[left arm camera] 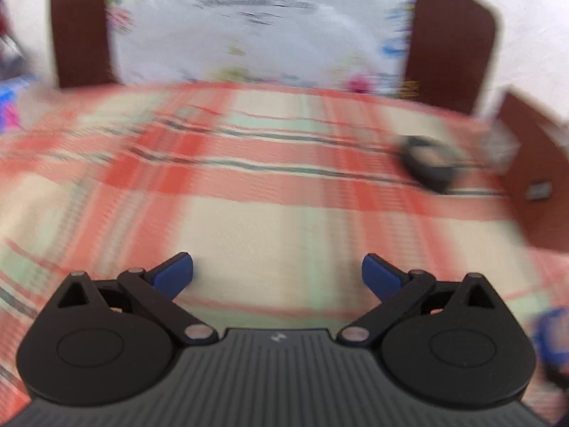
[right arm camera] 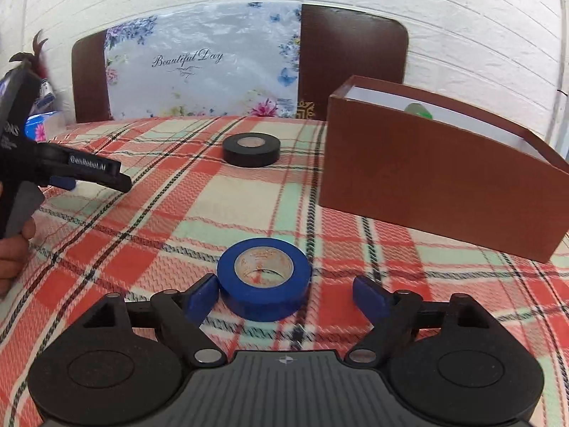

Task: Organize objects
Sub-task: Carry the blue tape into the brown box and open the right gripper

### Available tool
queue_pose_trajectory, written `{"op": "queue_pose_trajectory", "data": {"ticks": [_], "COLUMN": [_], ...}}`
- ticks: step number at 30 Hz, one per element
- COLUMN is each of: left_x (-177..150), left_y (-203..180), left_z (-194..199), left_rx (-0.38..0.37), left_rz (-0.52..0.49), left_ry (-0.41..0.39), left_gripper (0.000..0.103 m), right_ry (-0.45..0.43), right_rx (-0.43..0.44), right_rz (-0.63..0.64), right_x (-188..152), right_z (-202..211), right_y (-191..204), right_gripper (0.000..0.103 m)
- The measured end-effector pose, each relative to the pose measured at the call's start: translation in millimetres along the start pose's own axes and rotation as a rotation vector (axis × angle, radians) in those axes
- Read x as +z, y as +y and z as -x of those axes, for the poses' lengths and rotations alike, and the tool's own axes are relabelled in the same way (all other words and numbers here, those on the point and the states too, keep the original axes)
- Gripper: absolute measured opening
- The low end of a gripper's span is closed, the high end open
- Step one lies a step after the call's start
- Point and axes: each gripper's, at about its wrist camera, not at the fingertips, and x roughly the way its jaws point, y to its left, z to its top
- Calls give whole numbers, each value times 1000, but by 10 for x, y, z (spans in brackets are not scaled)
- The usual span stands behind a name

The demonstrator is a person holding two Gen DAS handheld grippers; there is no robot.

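A blue tape roll [right arm camera: 263, 277] lies flat on the plaid tablecloth [right arm camera: 149, 213], between the fingers of my right gripper [right arm camera: 286, 299], which is open. The left pad [right arm camera: 202, 299] sits right beside the roll; the right pad [right arm camera: 370, 299] stands well clear of it. Farther back lies a black tape roll [right arm camera: 250, 149], blurred in the left wrist view [left arm camera: 426, 163]. A brown open box [right arm camera: 426, 178] stands at the right with something green [right arm camera: 419, 110] inside. My left gripper [left arm camera: 277, 274] is open over bare cloth, and the right wrist view shows it from the side [right arm camera: 121, 181].
A floral board reading "Beautiful Day" [right arm camera: 199, 67] leans on the white brick wall between brown panels [right arm camera: 352, 60]. Blue and white clutter [right arm camera: 42, 121] sits at the table's far left. A person's hand [right arm camera: 10, 249] holds the left gripper's handle.
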Motion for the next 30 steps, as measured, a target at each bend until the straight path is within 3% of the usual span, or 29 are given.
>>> {"op": "queue_pose_trajectory", "data": {"ticks": [3,4,7,9,11,12,13,14,15,16,23,26,30], "left_x": [-5,-12,-64,-131,-223,-274,-309,-320,-309,-266,230,393,586], "left_y": [-416,-581,-1005,-1208,-1311,-1342,-1380,-1429,-1485,-1527,-2337,-2761,-3178], "left_z": [165,212,331,315,192,129,120,126,136,149,500,489,281], "left_rx": [-177,-214,-306,-302,-313,-316,-295,-287,-304,-321,-451,-478,-512], "left_rz": [-25,-63,-187,-257,-280,-277,-290,-319,-334,-323,-433,-498,-503], "left_ry": [61,79,119,158,239,272,262,253,266,288,107,45,32], "left_gripper": [90,85,81,76,68,65,60,53,32,28,33,34,34], "right_ry": [-8,-13,-24,-16,-1,4,7,5,-5,-27,-287,-326,-327], "right_rx": [-5,-3,8,18,42,46,57,67,76,62,-151,-229,-282], "right_rz": [26,43,92,108,100,94,84,69,54,42,-1,0,-15], "right_x": [-21,-25,-66,-72,-54,-41,-29,-19,-13,-7,270,422,580], "right_z": [5,7,57,44,1,-26,-46,-45,-24,18,396,385,252], "right_y": [38,62,106,124,111,98,76,46,14,-17,-612,-948,-1385], "right_gripper": [81,78,77,75,64,53,53,53,53,53,53,53,53]}}
